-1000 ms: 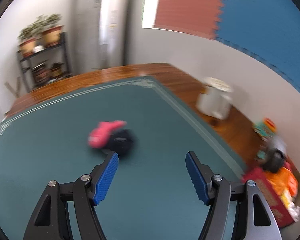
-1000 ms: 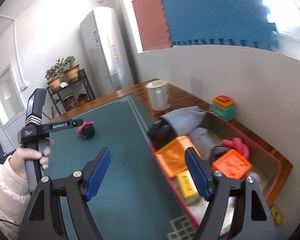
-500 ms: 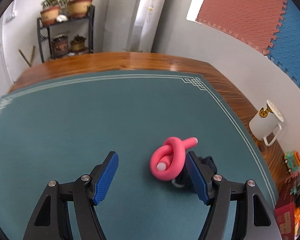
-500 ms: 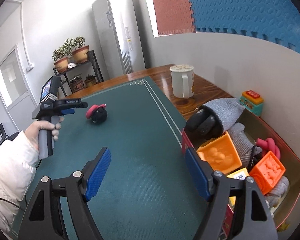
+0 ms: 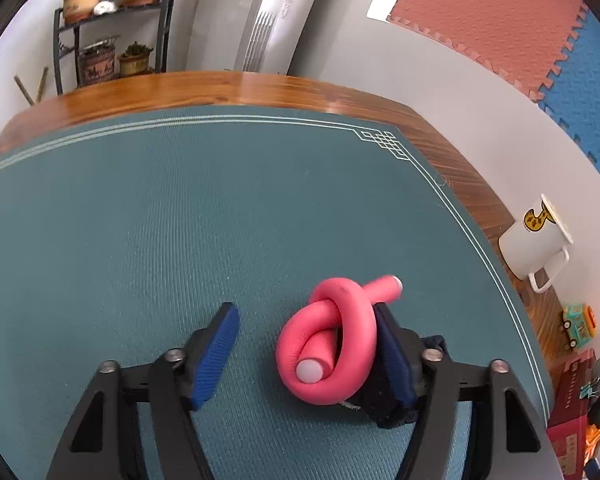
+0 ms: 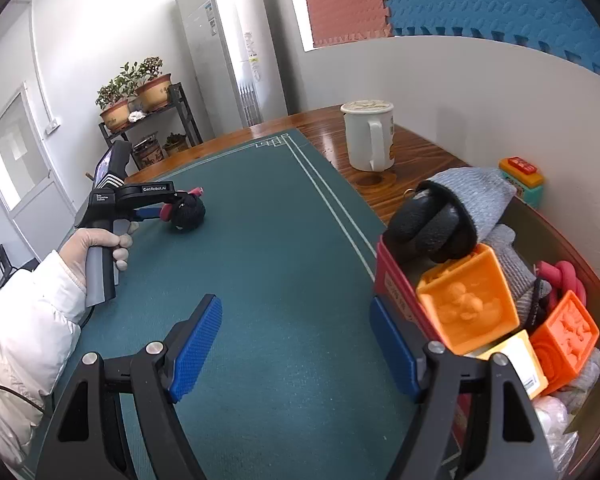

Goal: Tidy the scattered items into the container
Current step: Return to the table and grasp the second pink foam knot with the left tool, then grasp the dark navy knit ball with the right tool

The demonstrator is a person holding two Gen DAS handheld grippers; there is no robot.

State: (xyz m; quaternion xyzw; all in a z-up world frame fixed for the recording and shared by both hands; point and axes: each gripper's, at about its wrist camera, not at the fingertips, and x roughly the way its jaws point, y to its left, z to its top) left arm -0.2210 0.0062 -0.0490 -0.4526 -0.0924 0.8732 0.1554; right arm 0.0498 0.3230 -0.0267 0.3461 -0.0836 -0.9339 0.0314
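A pink knotted foam tube (image 5: 332, 340) lies on the green mat, leaning on a dark blue cloth item (image 5: 384, 404). My left gripper (image 5: 308, 356) is open around the tube; the tube rests against the right finger, with a gap to the left finger. In the right wrist view the left gripper (image 6: 160, 210) reaches the tube and a black fuzzy item (image 6: 190, 212). My right gripper (image 6: 296, 348) is open and empty, just left of the red box (image 6: 396, 280), which holds orange blocks (image 6: 468, 304), grey cloth and other items.
A white mug (image 6: 368, 136) stands on the wooden table past the mat, with a small toy (image 6: 522, 180) beside the box. The mug (image 5: 536, 236) also shows in the left wrist view. A plant shelf (image 6: 144, 120) stands beyond the table.
My left gripper has moved forward and down so the pink tube now sits between its fingers. My right gripper has shifted slightly nearer the box and stays open.
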